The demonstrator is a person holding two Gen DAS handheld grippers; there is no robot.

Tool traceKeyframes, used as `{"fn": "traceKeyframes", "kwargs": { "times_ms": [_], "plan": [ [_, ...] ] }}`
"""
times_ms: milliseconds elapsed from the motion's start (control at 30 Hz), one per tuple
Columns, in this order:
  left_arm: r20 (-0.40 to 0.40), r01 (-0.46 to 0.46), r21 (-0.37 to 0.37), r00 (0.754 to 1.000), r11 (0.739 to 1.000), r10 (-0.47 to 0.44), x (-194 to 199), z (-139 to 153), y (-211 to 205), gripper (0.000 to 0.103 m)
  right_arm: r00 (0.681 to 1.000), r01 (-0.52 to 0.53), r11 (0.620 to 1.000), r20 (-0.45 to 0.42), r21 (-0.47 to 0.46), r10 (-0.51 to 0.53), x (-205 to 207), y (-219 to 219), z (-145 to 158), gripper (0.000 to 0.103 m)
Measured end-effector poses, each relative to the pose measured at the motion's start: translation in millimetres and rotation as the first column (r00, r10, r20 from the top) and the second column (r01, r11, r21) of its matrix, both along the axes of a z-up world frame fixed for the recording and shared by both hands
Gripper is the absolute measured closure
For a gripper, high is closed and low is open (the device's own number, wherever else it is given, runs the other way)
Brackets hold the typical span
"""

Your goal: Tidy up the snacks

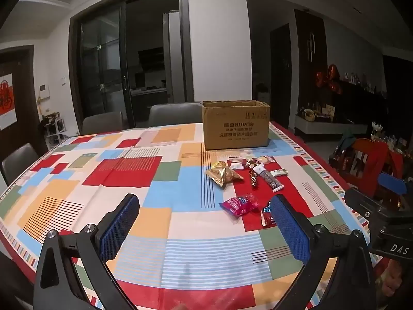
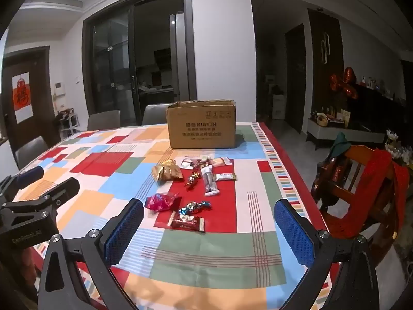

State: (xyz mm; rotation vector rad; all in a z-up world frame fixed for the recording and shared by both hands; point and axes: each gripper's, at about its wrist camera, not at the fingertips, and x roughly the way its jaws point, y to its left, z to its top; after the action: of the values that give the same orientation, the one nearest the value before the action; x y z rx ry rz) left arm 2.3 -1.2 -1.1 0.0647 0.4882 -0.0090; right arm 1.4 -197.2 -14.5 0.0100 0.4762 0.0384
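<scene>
Snacks lie loose on the tabletop (image 2: 77, 206), none of them yet gathered, so the sorting looks to be at its very start. Both claws hang above the near edge of the patterned cloth with their blue pads wide apart and nothing between them.

Just ahead of the right claw (image 2: 209, 232), almost between its fingertips, rests a dark red wrapped bar (image 2: 188, 223). Slightly beyond it lies a twisted blue-and-silver candy (image 2: 194, 206), and to the left of that a crumpled pink packet (image 2: 161, 201). Farther out from this claw sits a second cluster: a gold foil bag (image 2: 167, 171), a red-and-gold twisted candy (image 2: 192, 178), a long white-ended stick pack (image 2: 209, 180), a small white-and-brown bar (image 2: 225, 176), and a few small pale packets behind them, too small to make out.

Well beyond the whole scatter, at the far side of the cloth, stands an open cardboard box (image 2: 201, 129). Whether anything lies inside it cannot be told from either view, since only its outer wall and rim show.

From the left claw (image 1: 204, 222), the same pink packet (image 1: 238, 204) lies ahead and to the right, close to its right finger, which hides part of the red bar. The box (image 1: 236, 126) stands far ahead and to its right.

Judging by this, every visible snack remains to be picked up, and the box seems the likely place for them. The red bar is the nearest piece for the right claw.
</scene>
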Motion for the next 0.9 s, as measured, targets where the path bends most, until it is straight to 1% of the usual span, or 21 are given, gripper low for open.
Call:
{"fn": "traceKeyframes", "kwargs": {
  "times_ms": [33, 100, 200, 267, 300, 433, 500, 567, 900],
  "plan": [
    [0.052, -0.004, 0.005, 0.999, 1.000, 0.003, -4, 0, -1, 0.000, 1.000, 0.001, 1.000, 0.000, 0.000, -0.001, 0, 0, 0, 0.001],
    [0.048, -0.013, 0.009, 0.999, 1.000, 0.012, -4, -1, -4, 0.000, 1.000, -0.001, 1.000, -0.013, 0.006, 0.002, 1, 0, 0, 0.001],
    [0.047, -0.010, 0.005, 0.999, 1.000, 0.010, -9, -1, -9, 0.000, 1.000, -0.003, 1.000, -0.005, 0.004, 0.003, 0, 0, 0, 0.001],
    [0.049, -0.008, -0.003, 0.999, 1.000, 0.008, -8, 4, -10, 0.000, 1.000, -0.002, 1.000, -0.002, 0.002, 0.002, -1, 0, 0, 0.001],
    [0.047, -0.009, -0.012, 0.999, 1.000, 0.009, -7, 2, -3, 0.000, 1.000, -0.002, 1.000, -0.002, 0.002, 0.002, -1, 0, 0, 0.001],
    [0.056, -0.003, -0.016, 0.998, 1.000, 0.004, -15, 4, -8, 0.000, 1.000, -0.007, 1.000, -0.001, 0.005, 0.007, -4, 0, 0, 0.001],
    [0.048, 0.000, -0.031, 0.999, 1.000, 0.002, -10, 4, 5, 0.000, 1.000, -0.009, 1.000, -0.001, 0.006, 0.009, 0, 1, 2, 0.001],
    [0.053, 0.002, -0.034, 0.999, 0.999, 0.000, -12, 5, 7, 0.000, 1.000, -0.009, 1.000, 0.000, 0.009, 0.009, -1, 0, 2, 0.001],
    [0.056, 0.001, -0.032, 0.998, 0.999, 0.001, -13, 8, 6, 0.000, 1.000, -0.010, 1.000, 0.006, 0.005, 0.010, -5, 3, 7, 0.001]
  ]
}}
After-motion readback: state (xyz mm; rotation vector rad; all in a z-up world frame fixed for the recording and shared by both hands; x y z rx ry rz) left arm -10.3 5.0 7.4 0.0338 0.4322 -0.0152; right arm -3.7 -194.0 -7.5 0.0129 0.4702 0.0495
